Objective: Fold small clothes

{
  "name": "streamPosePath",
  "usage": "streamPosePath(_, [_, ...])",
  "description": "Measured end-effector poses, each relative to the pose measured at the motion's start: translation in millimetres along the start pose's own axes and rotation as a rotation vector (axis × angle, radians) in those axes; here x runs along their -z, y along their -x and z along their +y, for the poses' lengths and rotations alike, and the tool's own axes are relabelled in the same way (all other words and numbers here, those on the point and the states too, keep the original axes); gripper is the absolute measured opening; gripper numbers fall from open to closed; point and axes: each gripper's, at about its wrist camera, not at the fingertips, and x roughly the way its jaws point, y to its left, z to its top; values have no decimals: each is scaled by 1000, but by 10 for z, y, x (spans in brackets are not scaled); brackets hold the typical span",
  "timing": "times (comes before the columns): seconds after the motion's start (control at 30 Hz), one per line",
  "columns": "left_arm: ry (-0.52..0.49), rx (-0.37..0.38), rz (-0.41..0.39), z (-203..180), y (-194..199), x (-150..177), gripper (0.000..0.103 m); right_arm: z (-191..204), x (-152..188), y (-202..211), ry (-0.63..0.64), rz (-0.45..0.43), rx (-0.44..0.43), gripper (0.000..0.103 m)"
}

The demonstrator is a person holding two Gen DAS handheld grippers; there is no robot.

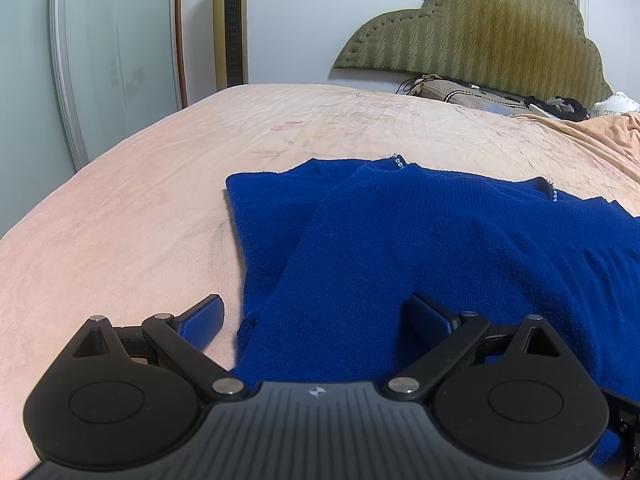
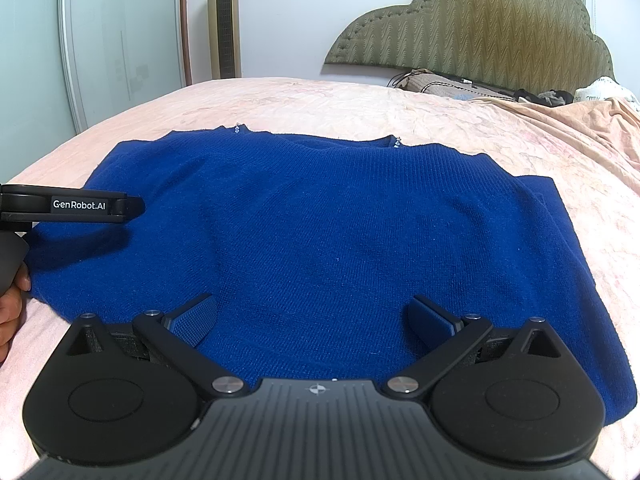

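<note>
The blue sweater lies flat on the bed, sides already turned in, collar at the far end. My left gripper and right gripper both stand with jaws wide, holding nothing, near the hem. Recommendation: pinch both hem corners evenly (through all layers) and carry them to the collar, keeping edges square.

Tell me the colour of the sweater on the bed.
Royal blue knit sweater, seen best in the right wrist view.
</note>
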Motion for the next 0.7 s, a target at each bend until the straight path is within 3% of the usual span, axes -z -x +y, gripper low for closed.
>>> streamPosePath(0.7, [1,7,7,69,127,-57,99,0,0,1,0,0,0,103])
